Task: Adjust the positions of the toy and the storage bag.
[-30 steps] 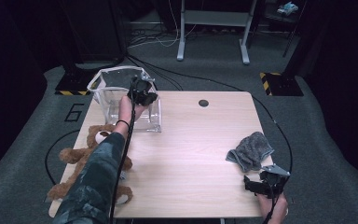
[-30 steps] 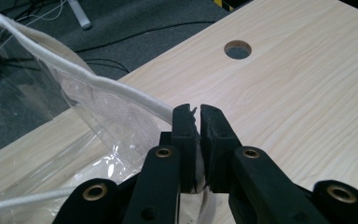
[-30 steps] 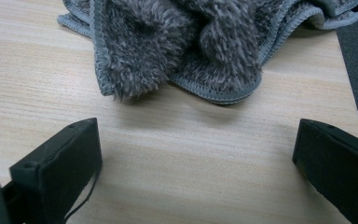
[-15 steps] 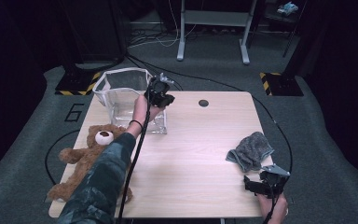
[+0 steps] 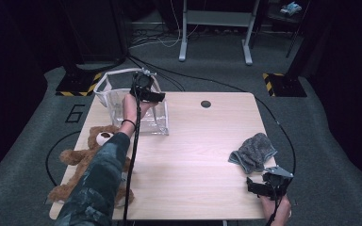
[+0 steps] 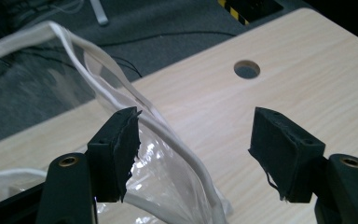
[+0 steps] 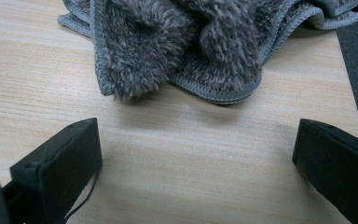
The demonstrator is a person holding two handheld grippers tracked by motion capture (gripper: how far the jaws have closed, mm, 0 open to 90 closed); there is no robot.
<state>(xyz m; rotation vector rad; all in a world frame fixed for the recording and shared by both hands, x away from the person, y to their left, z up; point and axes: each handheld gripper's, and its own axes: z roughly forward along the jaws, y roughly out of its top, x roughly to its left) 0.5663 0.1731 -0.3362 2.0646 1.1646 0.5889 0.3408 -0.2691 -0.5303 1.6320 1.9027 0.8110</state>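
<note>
Clear plastic bag (image 5: 136, 110) with a white rim stands open at the far left corner of the wooden table (image 5: 202, 155), part of it reaching past the far edge. In the left gripper view the white rim (image 6: 168, 140) curves up just beside the left-hand jaw, and the space between the pads holds only bare tabletop beyond it.

Teddy bear (image 5: 87, 160), brown, lies at the near left edge of the table, partly under the person's sleeve (image 5: 99, 188).

Grey towel (image 5: 253, 151), crumpled, lies near the right edge; its stitched hem (image 7: 214, 95) sits just ahead of the right gripper's jaws, apart from them.

Left gripper (image 5: 146, 92) hangs over the bag's top. Its jaws have just been opening and now stand wide, pressing on nothing.

Right gripper (image 5: 268, 183) sits at the near right corner, jaws spread wide over bare wood.

Round hole (image 5: 206, 103) marks the table's far side.
</note>
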